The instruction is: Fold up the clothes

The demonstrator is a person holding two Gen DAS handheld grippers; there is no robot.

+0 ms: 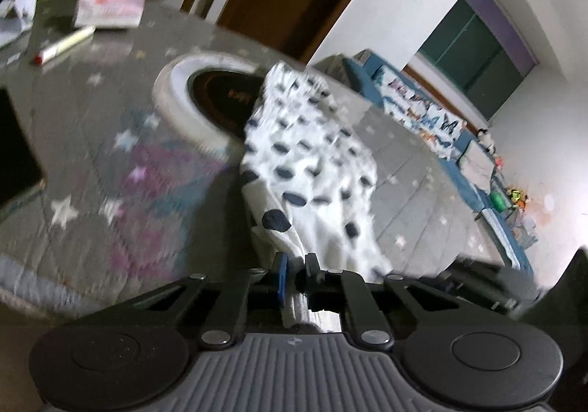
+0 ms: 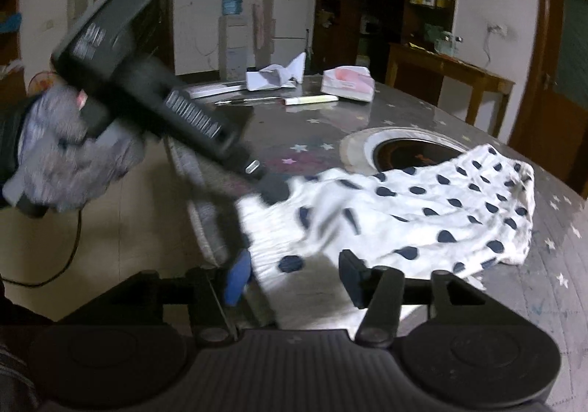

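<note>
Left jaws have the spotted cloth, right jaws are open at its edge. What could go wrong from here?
1. The left gripper pinches only a corner of the polka-dot garment; a hard pull may slip it free.
2. The garment drapes over the table's round recessed burner, so dragging may snag it on the rim.
3. The right gripper is open around bunched fabric and may grab several layers.

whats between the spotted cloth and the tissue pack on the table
In the right wrist view, the round dark inset with its pale rim sits between the spotted cloth and the tissue pack, then bare starred tablecloth.
</note>
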